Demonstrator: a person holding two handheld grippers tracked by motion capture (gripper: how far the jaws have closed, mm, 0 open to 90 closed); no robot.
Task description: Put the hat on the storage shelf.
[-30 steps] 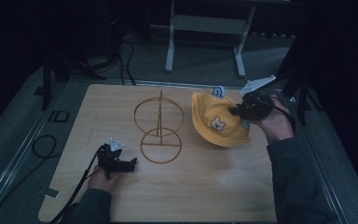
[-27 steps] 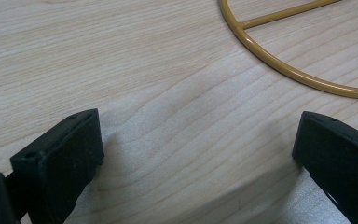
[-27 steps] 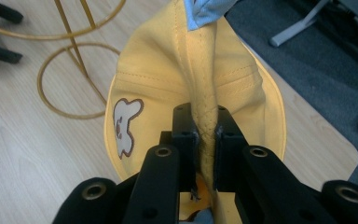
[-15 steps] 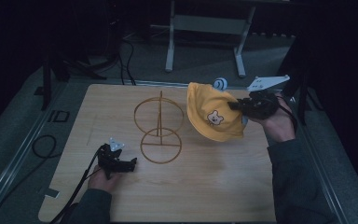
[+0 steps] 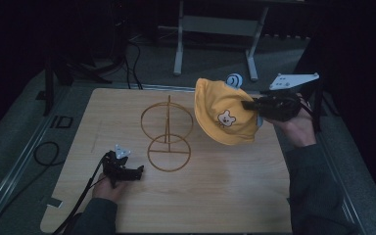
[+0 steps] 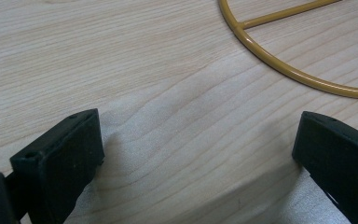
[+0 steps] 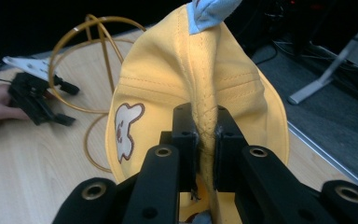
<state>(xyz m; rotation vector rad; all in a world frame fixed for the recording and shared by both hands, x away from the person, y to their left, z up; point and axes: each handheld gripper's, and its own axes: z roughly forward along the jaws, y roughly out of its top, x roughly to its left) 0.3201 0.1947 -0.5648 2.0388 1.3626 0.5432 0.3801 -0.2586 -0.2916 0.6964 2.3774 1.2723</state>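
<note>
tabletop [image 5: 225, 196]: light wood board, visible grain, rounded corners. Bare apart from the wire stand and the left hand resting on it.
tabletop surround: grey frame rail along the left and right edges; a small "ID" mark sits on the left rail.
wire stand [image 5: 167, 134]: gold wire, flat ring base on the wood, upright post carrying a vertical ring. Stands about mid-board, between the two hands.
hat [image 5: 225, 115]: yellow fabric, bear patch on the side, blue tab with a smiley at the top. Off the surface, hanging in the air over the right part of the board, just right of the stand and clear of it.
right hand-held gripper [image 5: 248, 105]: jaws pinched together on a ridge of the hat's stitched fabric, plain in the right gripper view [image 7: 200, 135]. Grey three-cornered plate on top. Held up in the air.
left hand-held gripper [image 5: 139, 171]: jaws apart, nothing between them, bare wood in the gap [image 6: 196, 154]. Lies low on the tabletop near the front left, just beside the stand's base ring.
floor: grey, dark cables looping at the left and behind the board.
room: dark, unlit background; grey metal legs of a frame stand behind the table.
</note>
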